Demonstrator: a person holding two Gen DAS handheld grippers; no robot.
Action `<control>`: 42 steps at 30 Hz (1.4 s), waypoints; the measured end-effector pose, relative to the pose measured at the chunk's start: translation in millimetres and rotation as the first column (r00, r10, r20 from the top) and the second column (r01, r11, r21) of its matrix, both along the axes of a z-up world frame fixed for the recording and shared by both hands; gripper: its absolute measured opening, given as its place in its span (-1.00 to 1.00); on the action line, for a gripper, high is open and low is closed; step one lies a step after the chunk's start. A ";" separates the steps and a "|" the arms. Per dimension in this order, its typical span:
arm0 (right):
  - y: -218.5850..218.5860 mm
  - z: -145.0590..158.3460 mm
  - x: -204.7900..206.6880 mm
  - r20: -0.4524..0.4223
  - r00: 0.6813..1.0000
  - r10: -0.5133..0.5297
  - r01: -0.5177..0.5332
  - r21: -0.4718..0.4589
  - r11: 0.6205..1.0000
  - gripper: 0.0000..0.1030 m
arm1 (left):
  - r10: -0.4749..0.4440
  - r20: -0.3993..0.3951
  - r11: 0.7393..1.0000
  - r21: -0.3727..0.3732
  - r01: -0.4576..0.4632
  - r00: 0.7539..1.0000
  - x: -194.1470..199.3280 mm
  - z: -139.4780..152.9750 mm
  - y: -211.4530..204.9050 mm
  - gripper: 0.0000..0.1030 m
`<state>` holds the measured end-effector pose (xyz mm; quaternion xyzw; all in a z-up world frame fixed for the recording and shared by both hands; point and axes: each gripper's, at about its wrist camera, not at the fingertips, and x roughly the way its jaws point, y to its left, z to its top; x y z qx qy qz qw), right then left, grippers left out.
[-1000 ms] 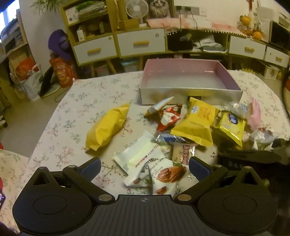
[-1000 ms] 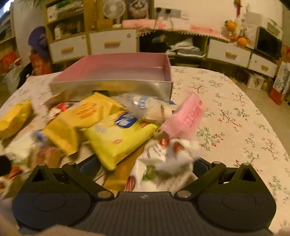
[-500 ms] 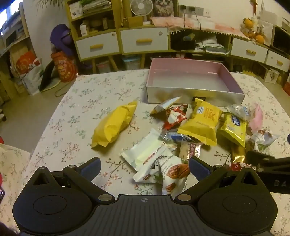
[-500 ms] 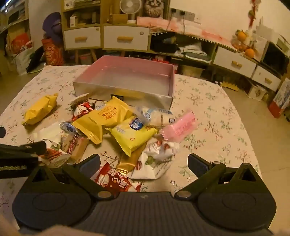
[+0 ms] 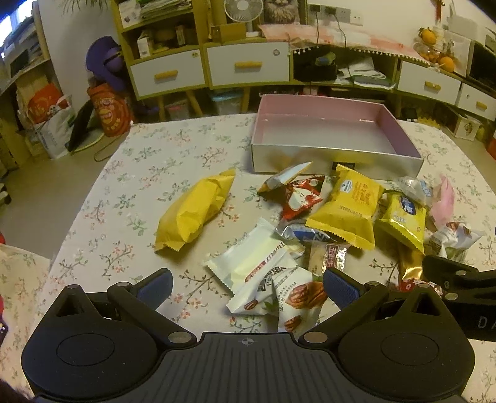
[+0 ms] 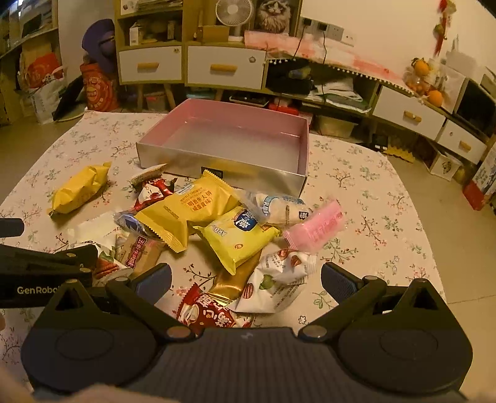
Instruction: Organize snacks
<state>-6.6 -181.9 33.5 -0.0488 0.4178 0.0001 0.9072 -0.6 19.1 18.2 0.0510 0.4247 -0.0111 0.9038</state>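
Observation:
Several snack packets lie heaped on the floral tablecloth in front of an empty pink-lined box. A long yellow packet lies apart on the left. White pecan packets sit between the fingers of my left gripper, which is open and holds nothing. My right gripper is open above a red packet, a gold one and a white nut packet. Two yellow bags, a pink packet and a clear rice-cracker packet lie beyond.
The table's far edge runs behind the box; past it stand yellow shelves with white drawers, a fan and bags on the floor. Bare tablecloth lies left of the long yellow packet and right of the heap.
Both grippers have pulled back and risen from the heap, so more of the table and box shows. Both stayed open. The packets have not moved.

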 end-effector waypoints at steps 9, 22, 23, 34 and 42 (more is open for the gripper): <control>-1.9 0.0 -0.1 0.001 1.000 -0.011 0.011 0.007 1.000 1.00 | -0.006 -0.006 1.000 0.003 0.006 1.000 0.0 -1.1 -1.8 1.00; -2.9 -1.7 0.6 -0.005 1.000 -0.023 0.023 0.012 1.000 0.99 | -0.007 -0.009 1.000 0.002 0.007 1.000 -0.3 -1.7 -2.1 1.00; -3.3 -1.8 0.3 -0.004 1.000 -0.025 0.025 0.013 1.000 1.00 | -0.007 -0.009 1.000 0.001 0.007 1.000 -0.5 -1.9 -2.3 1.00; -3.8 -1.8 0.2 -0.003 1.000 -0.028 0.029 0.014 0.999 1.00 | -0.009 -0.012 1.000 -0.001 0.009 1.000 -0.9 -2.7 -2.2 1.00; -4.5 -1.3 0.1 -0.004 1.000 -0.029 0.029 0.014 0.999 1.00 | -0.010 -0.012 1.000 -0.002 0.010 1.000 -1.0 -2.1 -2.5 1.00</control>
